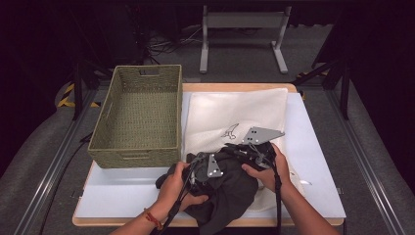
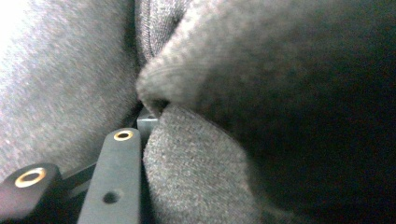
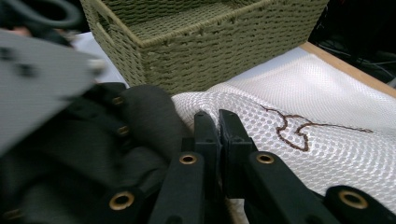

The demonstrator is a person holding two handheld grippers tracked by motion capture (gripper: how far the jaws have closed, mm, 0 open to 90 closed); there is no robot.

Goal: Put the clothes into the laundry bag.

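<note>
The dark grey garment [image 1: 230, 188] lies bunched at the near edge of the worktop [image 1: 122, 193], partly over the white mesh laundry bag [image 1: 235, 115] spread flat beside the woven basket [image 1: 139, 117]. Both hands work at the heap. The left gripper [image 1: 198, 169] is buried in the cloth — in its own view a fold of knit fabric presses between and around the jaws, so it looks clamped on the garment. The right gripper [image 3: 218, 128] has its jaws drawn nearly together on the rim of the mesh bag, the netting pinched at the tips; it reads as gripping the bag's edge.

The step in hand appears to be getting the garment into the bag. To do it well, the right gripper should lift the mesh edge enough to open a mouth, holding 1 layer only, while the left feeds the cloth in as a compact bundle, not a trailing end. Whether the pinch has caught 1 layer or 2 cannot be told.

The basket stands just beside the bag's left edge and close to the left hand [image 1: 178, 188] — a wide swing could knock it. The gripper cables trail across the garment and could snag in its folds.
</note>
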